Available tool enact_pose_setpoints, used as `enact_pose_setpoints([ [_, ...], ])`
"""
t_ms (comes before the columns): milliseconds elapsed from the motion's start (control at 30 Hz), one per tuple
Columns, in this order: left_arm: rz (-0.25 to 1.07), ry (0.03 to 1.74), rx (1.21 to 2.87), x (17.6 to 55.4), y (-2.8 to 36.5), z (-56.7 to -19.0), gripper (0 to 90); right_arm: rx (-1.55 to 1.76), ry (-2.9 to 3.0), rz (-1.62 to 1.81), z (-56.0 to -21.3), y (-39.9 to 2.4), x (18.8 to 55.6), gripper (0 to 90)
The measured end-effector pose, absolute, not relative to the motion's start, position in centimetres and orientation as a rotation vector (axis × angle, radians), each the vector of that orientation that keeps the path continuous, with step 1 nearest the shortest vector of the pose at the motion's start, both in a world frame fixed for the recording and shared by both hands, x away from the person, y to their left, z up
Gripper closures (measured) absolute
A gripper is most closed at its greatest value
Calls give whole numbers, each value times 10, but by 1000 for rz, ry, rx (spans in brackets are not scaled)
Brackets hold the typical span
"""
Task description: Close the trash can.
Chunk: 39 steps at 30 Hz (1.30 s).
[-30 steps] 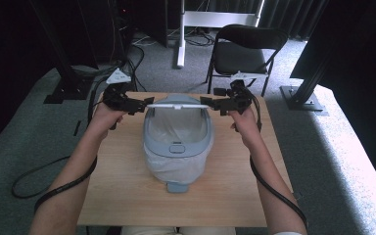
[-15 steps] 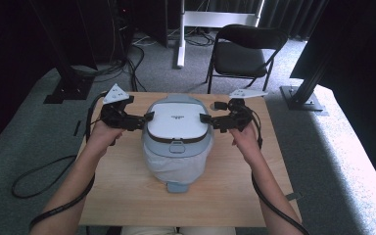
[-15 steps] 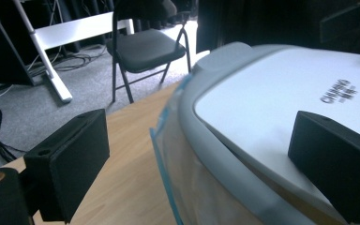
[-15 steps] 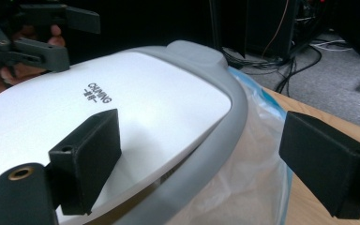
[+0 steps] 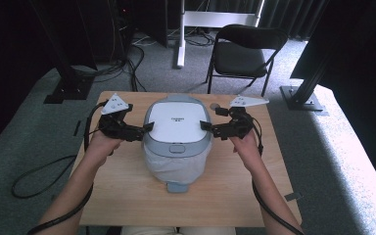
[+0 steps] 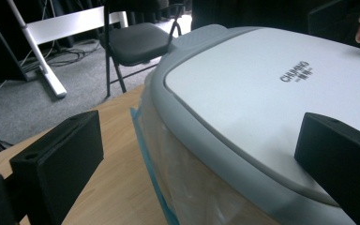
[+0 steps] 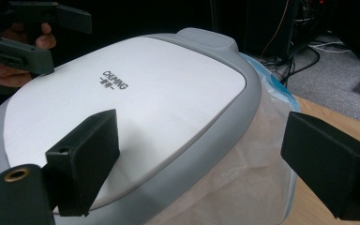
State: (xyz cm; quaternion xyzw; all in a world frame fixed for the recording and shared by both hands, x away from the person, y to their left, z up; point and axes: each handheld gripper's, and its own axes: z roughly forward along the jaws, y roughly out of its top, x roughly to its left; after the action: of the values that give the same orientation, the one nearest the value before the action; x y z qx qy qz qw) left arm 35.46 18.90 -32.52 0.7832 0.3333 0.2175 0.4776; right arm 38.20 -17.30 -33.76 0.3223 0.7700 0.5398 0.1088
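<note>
The grey plastic bin with the flat white lid (image 5: 177, 128) stood near the middle of the pale wooden desk (image 5: 127, 196), its clear liner bag (image 5: 176, 166) bulging out under the lid rim. The left tongs (image 5: 144, 129) sat at the lid's left edge and the right tongs (image 5: 206, 126) at its right edge, both with jaws spread wide and gripping nothing; in each gripper view 1 jaw hovered over the white lid panel and the other hung outside the grey rim. The chief risk, as I judged it, lay in the rim itself: it was smooth and sloped, so jaws closing on it might slide off rather than bite. A second hazard was the thin liner (it lay right under the rim where the outer jaws would close), which could be pinched or torn, or dragged up with the lid. If 1 side lifted before the other, the bin could tip or skid on the desk. The black folding chair (image 5: 245, 51) beyond the desk stood well apart and posed no hazard.
</note>
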Motion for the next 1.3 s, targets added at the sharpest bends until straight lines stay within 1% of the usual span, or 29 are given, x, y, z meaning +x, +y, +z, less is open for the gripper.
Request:
enact_pose_setpoints([
  [333,528,778,1938,337,182,-324,15,947,2263,1643,-342,-174,370,112],
  [600,521,783,1952,335,183,-325,16,956,2257,1646,-344,-174,364,112],
  [667,544,782,1962,334,181,-326,19,950,2270,1591,-343,-172,364,101],
  [933,568,750,1953,333,181,-326,21,937,2257,1613,-345,-170,363,100],
  [1100,534,742,1936,333,183,-328,21,922,2210,1602,-344,-167,362,100],
  [1233,557,742,1947,331,185,-326,21,943,2160,1623,-340,-168,366,101],
  [1300,543,737,1944,331,186,-325,21,940,2145,1619,-338,-168,367,101],
])
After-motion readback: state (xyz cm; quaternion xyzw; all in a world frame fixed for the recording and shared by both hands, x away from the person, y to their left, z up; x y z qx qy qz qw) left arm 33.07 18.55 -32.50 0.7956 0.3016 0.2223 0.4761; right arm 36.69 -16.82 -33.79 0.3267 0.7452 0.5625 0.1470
